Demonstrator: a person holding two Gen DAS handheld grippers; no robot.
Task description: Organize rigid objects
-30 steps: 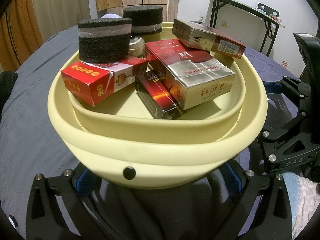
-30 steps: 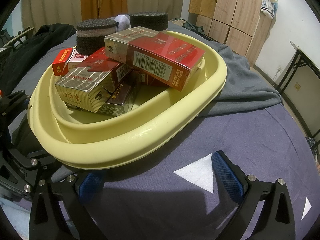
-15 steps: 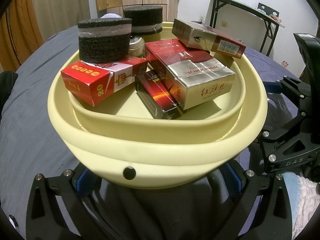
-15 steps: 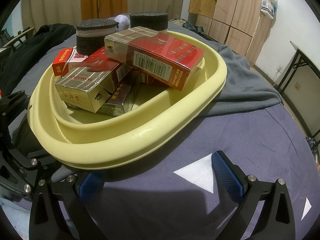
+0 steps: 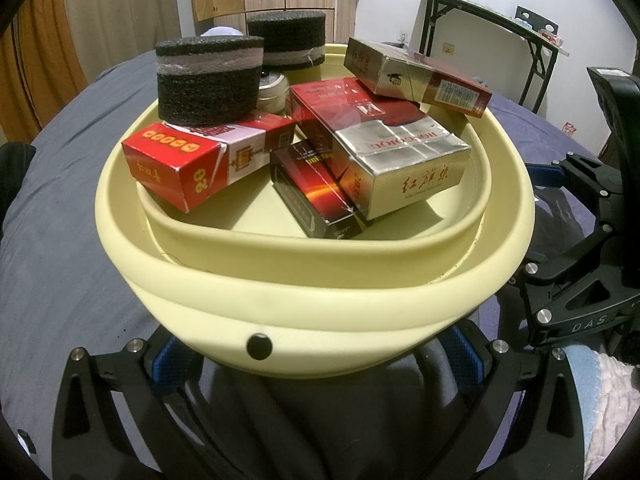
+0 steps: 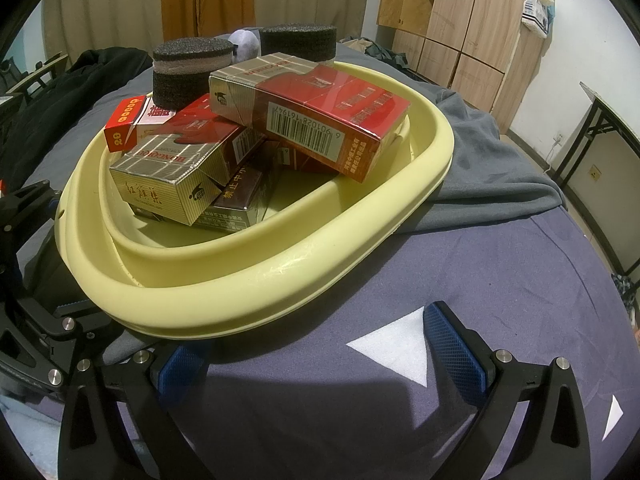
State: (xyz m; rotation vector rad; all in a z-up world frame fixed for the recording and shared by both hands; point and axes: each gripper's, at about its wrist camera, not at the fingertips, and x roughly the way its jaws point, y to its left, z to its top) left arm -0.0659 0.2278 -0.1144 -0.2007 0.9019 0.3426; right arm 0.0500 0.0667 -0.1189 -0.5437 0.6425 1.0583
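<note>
A pale yellow basin (image 5: 320, 300) (image 6: 248, 292) sits on the blue-grey bed cover. It holds several red, silver and dark cigarette cartons (image 5: 400, 160) (image 6: 316, 116) and a black foam roll (image 5: 206, 80) (image 6: 192, 72) on top of a red carton (image 5: 188, 160). A second foam roll (image 5: 286, 40) stands at the far rim. My left gripper (image 5: 316, 364) is open and empty, its fingers under the basin's near side. My right gripper (image 6: 320, 352) is open and empty at the basin's right side, left fingertip under the rim.
A grey blanket (image 6: 488, 160) lies beyond the basin. White triangle marks (image 6: 396, 348) are on the cover. Wooden wardrobes (image 6: 460, 20) and a folding table (image 5: 488, 24) stand in the background. The right gripper's body (image 5: 580, 264) is close to the basin's right.
</note>
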